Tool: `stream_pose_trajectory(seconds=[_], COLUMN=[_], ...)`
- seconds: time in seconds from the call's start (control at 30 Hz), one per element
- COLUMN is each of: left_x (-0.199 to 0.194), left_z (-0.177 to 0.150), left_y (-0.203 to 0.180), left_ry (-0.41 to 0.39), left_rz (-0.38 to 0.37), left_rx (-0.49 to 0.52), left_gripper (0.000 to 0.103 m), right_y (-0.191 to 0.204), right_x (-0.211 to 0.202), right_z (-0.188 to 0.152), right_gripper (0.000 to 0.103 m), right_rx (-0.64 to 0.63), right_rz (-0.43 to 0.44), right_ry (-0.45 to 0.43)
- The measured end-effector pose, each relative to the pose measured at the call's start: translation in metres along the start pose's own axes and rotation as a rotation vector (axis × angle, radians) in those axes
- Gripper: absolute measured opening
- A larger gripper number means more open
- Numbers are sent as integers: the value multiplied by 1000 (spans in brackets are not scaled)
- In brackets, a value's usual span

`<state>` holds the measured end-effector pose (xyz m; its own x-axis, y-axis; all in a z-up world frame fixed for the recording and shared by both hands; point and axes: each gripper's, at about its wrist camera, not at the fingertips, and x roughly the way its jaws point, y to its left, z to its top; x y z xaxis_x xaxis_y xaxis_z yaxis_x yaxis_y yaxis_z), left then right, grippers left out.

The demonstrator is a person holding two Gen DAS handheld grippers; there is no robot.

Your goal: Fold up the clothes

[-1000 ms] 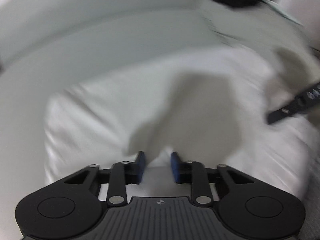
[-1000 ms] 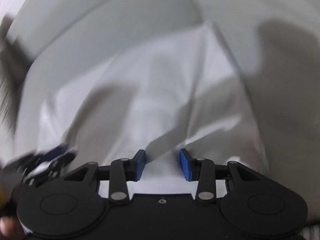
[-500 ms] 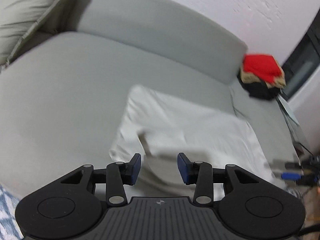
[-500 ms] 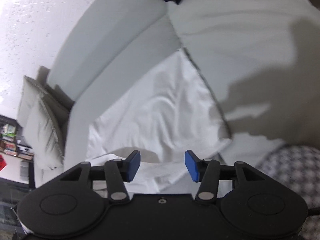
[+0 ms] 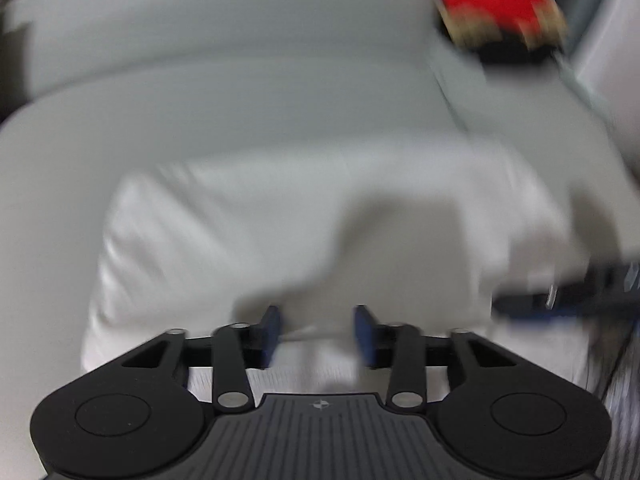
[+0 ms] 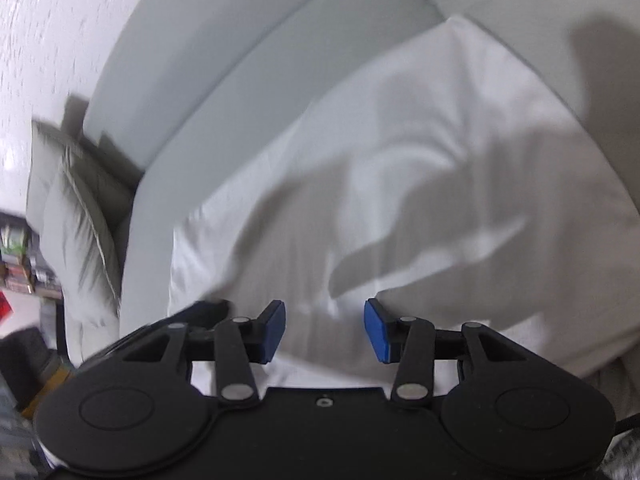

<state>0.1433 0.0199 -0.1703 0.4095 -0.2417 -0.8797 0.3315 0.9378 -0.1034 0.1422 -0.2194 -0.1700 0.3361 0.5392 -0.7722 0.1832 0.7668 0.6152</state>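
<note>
A white garment lies spread flat on the grey sofa seat; it also fills the right wrist view. My left gripper is open and empty, low over the garment's near edge. My right gripper is open and empty, also over the near edge. The right gripper's fingers show blurred at the right of the left wrist view. Part of the left gripper shows dark at the left of the right wrist view.
A stack of folded clothes with a red piece on top sits at the sofa's far right. Grey cushions lean at the sofa's left end. The sofa backrest runs behind the garment. A cluttered shelf stands beyond the cushions.
Both grippers rose away from the garment, then dropped back toward its near edge. Both jaws stand wider open than one second ago. The garment lies flat.
</note>
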Motion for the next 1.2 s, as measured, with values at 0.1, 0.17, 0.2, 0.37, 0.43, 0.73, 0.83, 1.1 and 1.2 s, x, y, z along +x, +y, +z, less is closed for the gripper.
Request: stream_pose_trajectory(seconds=[0.1,0.17,0.2,0.37,0.43,0.73,0.83,1.1,1.2], left_x=[-40,-72,-86,-132,-132,-94,-88,-79,-77], left_z=[-35,-60,-70,-103,-108,-99,-96,-97,-98], left_y=[0,6,13,70,91,128,127,124,121], left_ry=[20,-36,-73,-263,-284,-160,-143,-139,-145], left_rz=[-101,-107,-98,-27,14,69,68,52,50], left_rx=[84,85,56,-248,-408,-671,-674,-628,-608], left_gripper=[30,36,39,41,41,30,31,32,32], right_y=[3,-3,-8,-47,-64,-88,-90,-104,-109], right_x=[-20,-43,-56,-106,-119,-129,-124,-115,-109], right_z=[-21,-35,-40,-41,-38,-31,-31,-20,-16], right_gripper=[43,43,43,47,47,46,46,46,41], right_rx=[-80,-101,-98,20,92,183,192,241,233], right_rz=[-16,-7,7,84,105,58,36,-66,-90], right_ry=[115,116,97,-68,-133,-283,-297,-316,-301])
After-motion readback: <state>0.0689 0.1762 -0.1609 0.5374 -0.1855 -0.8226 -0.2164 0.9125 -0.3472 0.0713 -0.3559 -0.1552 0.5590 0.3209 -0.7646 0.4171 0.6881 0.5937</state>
